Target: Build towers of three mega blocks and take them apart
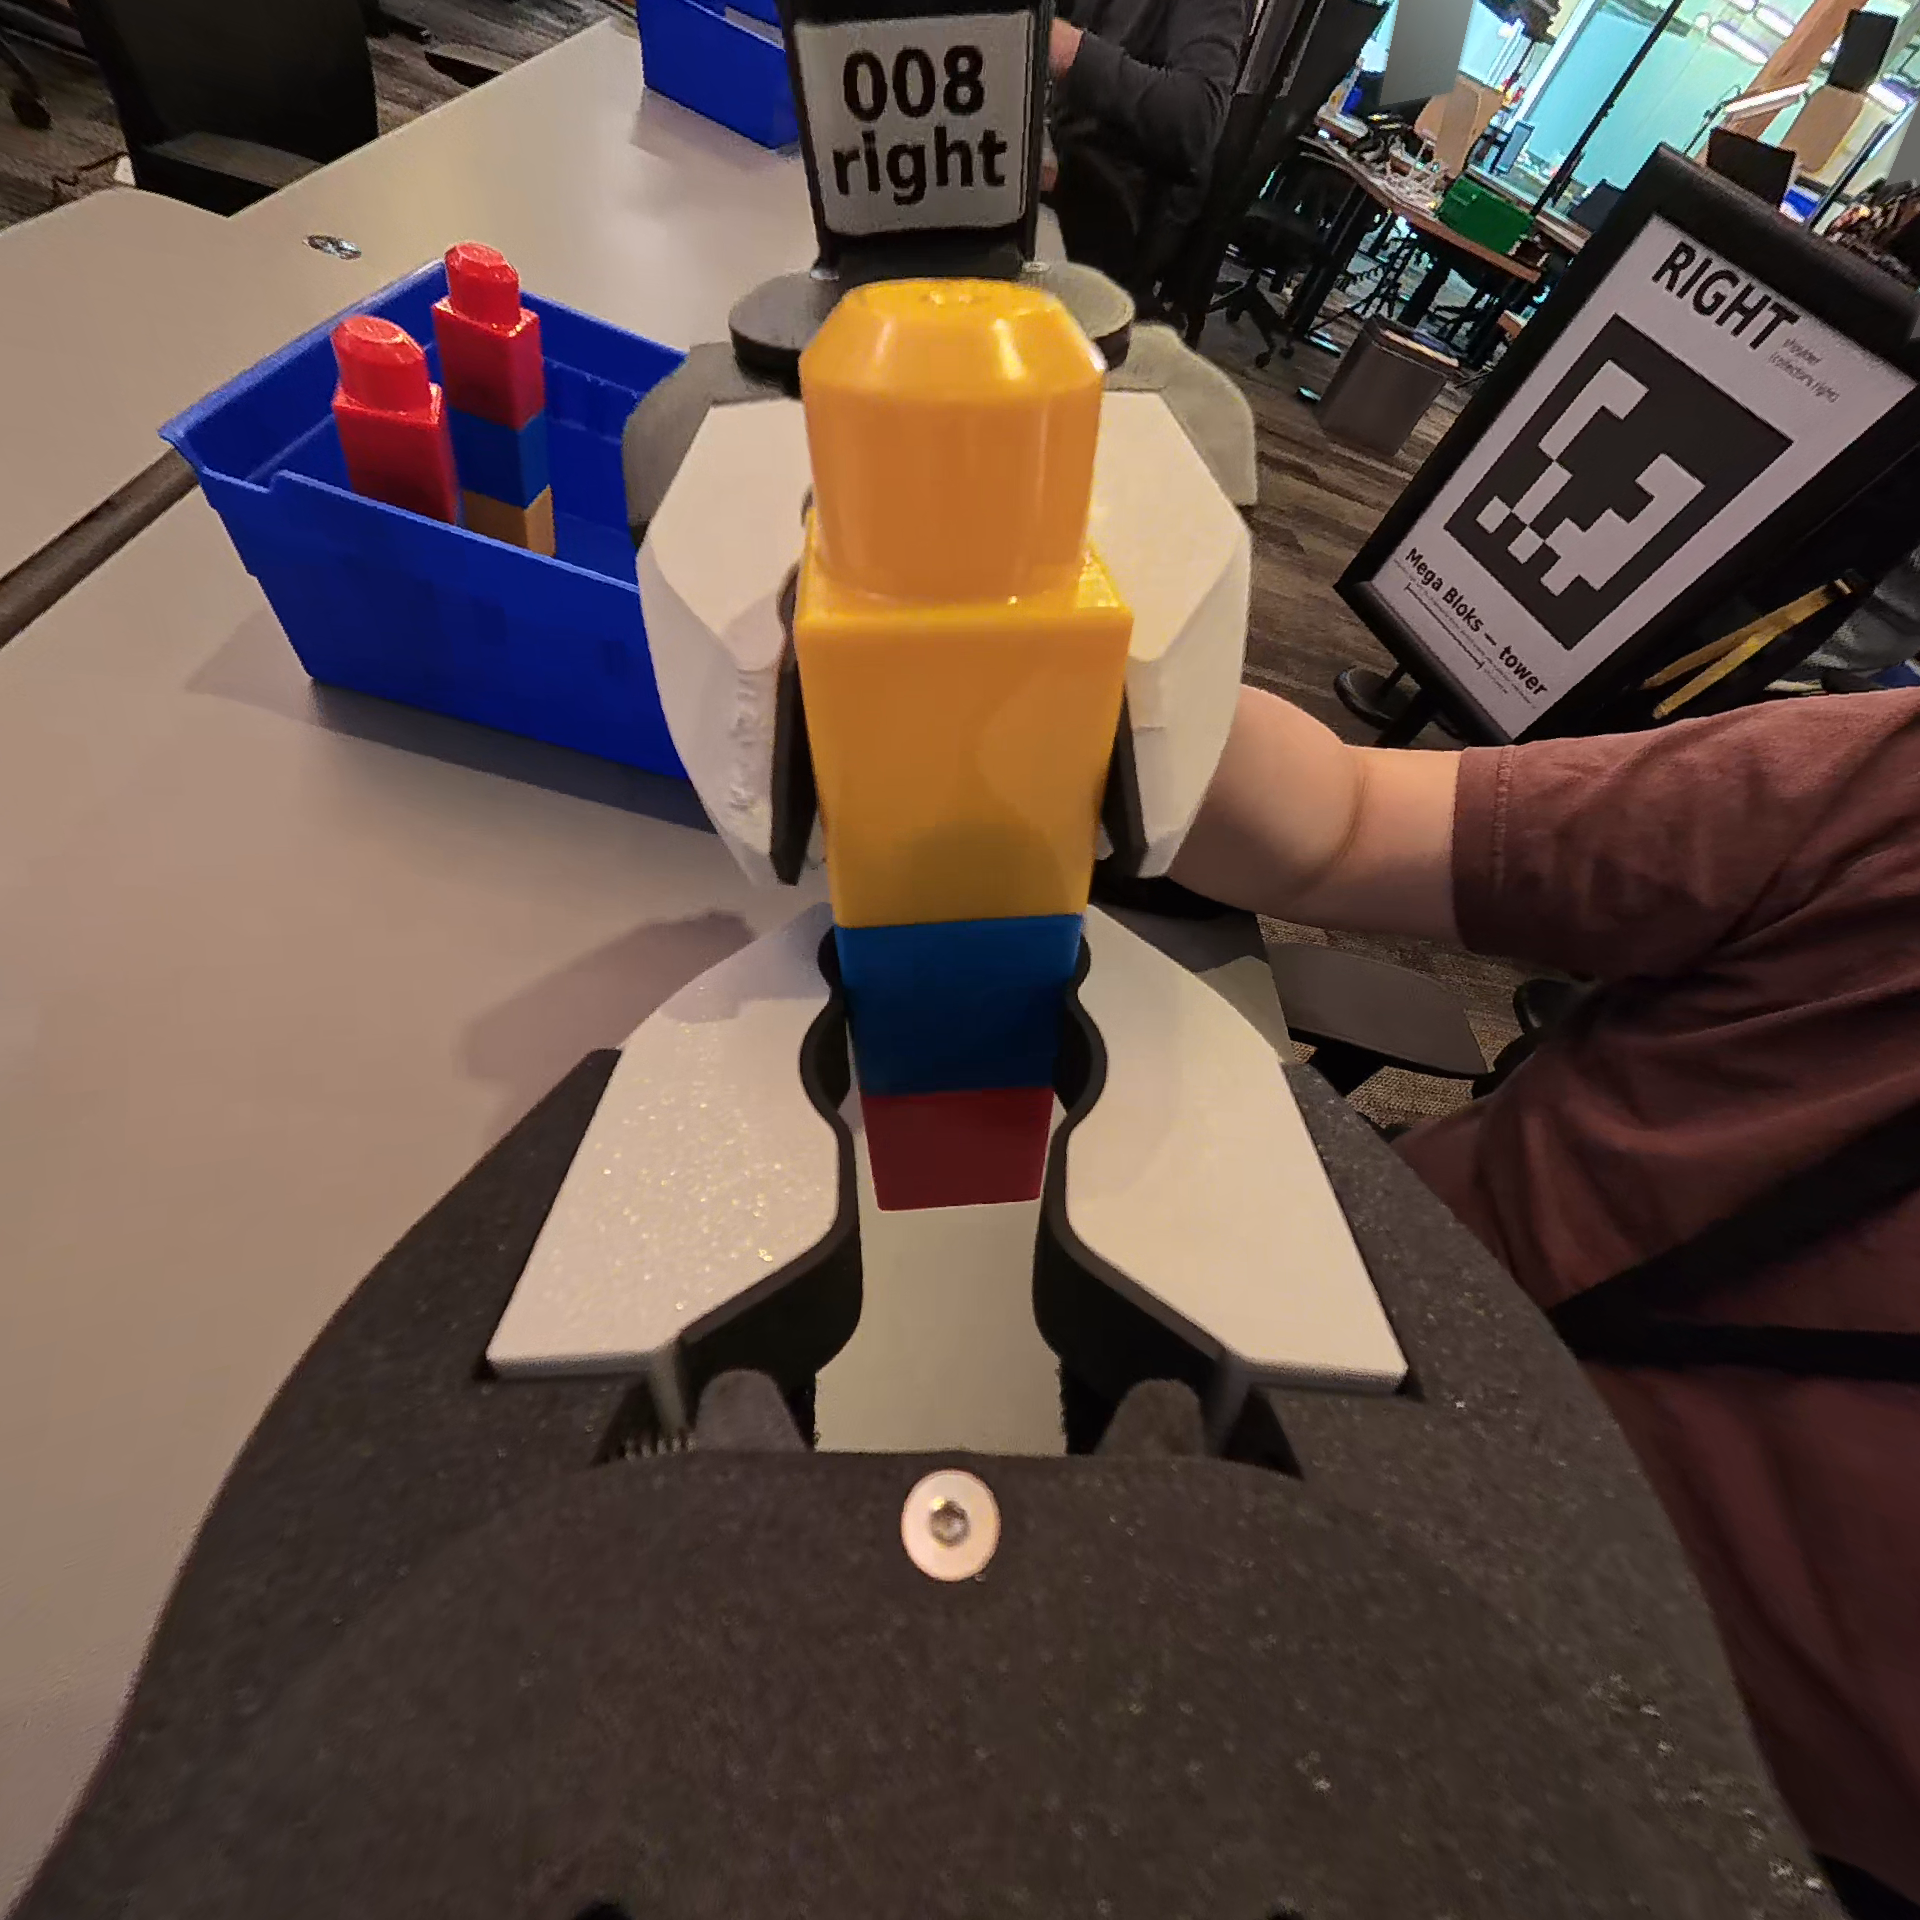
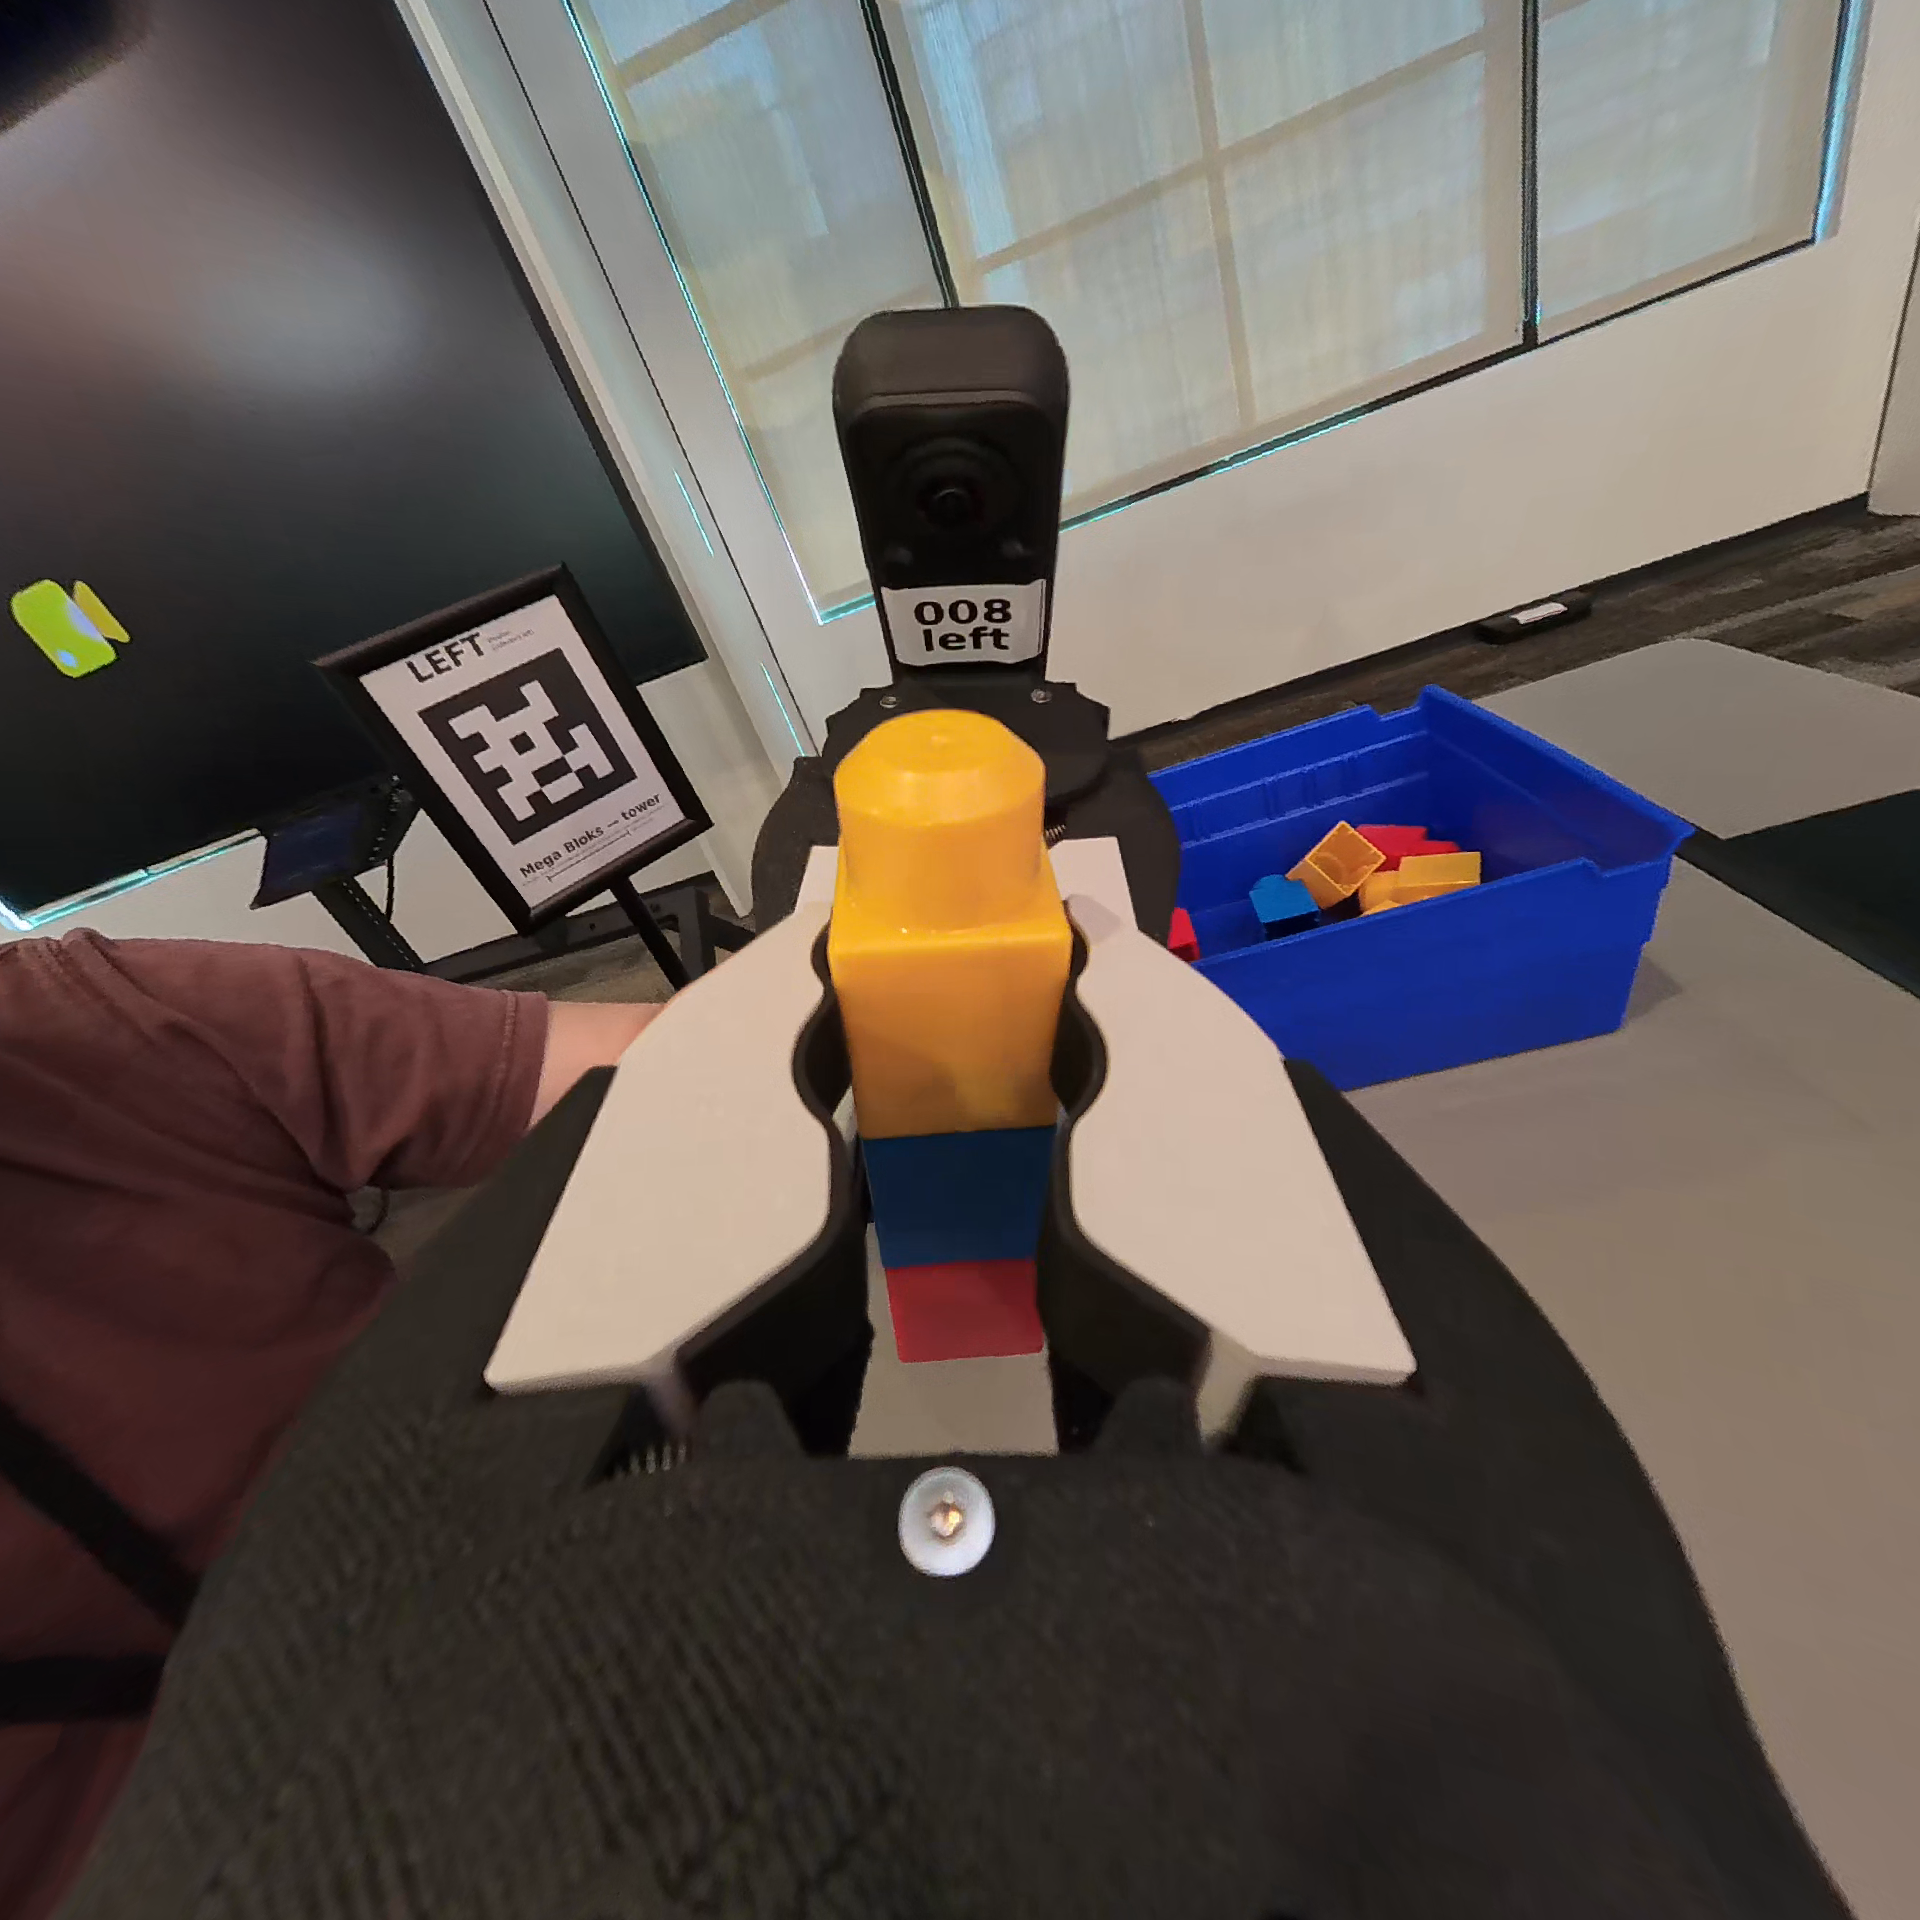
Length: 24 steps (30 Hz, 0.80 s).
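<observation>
A three-block tower (image 1: pixel 956 790), yellow over blue over red, is held upright in the air between the two hand-held grippers, above the grey surface (image 1: pixel 260 935). The left hand-held gripper (image 1: pixel 956 997) is closed partway onto the blue block (image 1: pixel 956 1003), while the right hand-held gripper (image 2: pixel 951 1029) is closed partway onto the yellow block (image 2: pixel 951 1018), with its pads pressed to that block's sides.

If the tower is being pulled apart, a skewed pull is the likeliest fault: the yellow block could be levered off at an angle and flicked out of the pads. The red block (image 1: pixel 956 1148) is gripped by nothing, so a sharp jerk could shake it loose onto the surface. If the tower is instead being set down in the blue bin (image 1: pixel 416 623), the two towers (image 1: pixel 447 416) already standing there could be knocked over.
</observation>
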Tool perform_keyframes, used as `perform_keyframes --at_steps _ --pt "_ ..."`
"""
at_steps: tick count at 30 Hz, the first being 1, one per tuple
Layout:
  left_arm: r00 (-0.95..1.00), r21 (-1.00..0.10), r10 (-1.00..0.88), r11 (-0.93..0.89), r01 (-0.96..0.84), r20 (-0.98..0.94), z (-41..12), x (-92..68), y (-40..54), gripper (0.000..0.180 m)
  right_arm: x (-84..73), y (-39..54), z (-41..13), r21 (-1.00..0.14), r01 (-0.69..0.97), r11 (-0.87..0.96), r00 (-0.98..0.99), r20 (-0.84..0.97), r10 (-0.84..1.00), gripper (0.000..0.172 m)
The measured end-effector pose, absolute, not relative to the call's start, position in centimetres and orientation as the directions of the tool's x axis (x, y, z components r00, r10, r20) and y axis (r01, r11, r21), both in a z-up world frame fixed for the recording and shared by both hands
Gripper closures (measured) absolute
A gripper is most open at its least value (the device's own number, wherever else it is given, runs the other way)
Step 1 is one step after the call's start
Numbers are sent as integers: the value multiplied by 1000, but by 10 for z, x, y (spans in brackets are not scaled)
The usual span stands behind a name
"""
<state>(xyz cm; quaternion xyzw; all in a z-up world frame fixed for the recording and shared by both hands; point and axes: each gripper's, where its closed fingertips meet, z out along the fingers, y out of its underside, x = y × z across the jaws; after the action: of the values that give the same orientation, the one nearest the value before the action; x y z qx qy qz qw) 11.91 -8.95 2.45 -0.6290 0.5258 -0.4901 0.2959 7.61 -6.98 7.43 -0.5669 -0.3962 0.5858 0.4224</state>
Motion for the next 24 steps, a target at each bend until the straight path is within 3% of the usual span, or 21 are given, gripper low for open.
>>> perform_keyframes --at_steps 7,10,12,15,24 --pt "-24 -881 -954 -266 -390 299 21 116 -88 145 73 -68 71 -945 -43 -325 11 -326 945 133" --pt "-54 -898 -938 -309 -313 342 36 114 -86 144 76 -68 73 -951 -26 -307 7 -307 952 133" --pt "-50 -911 -936 -325 -255 348 51 102 -80 145 84 -62 78 -956 -50 -291 41 -293 955 111" --pt "-22 -920 -940 -328 -216 341 62 82 -74 145 98 -61 91 -941 -134 -311 7 -315 949 126" --pt "-54 -878 -924 -339 -338 378 42 95 -90 144 69 -70 70 -927 -42 -373 -27 -372 928 120"
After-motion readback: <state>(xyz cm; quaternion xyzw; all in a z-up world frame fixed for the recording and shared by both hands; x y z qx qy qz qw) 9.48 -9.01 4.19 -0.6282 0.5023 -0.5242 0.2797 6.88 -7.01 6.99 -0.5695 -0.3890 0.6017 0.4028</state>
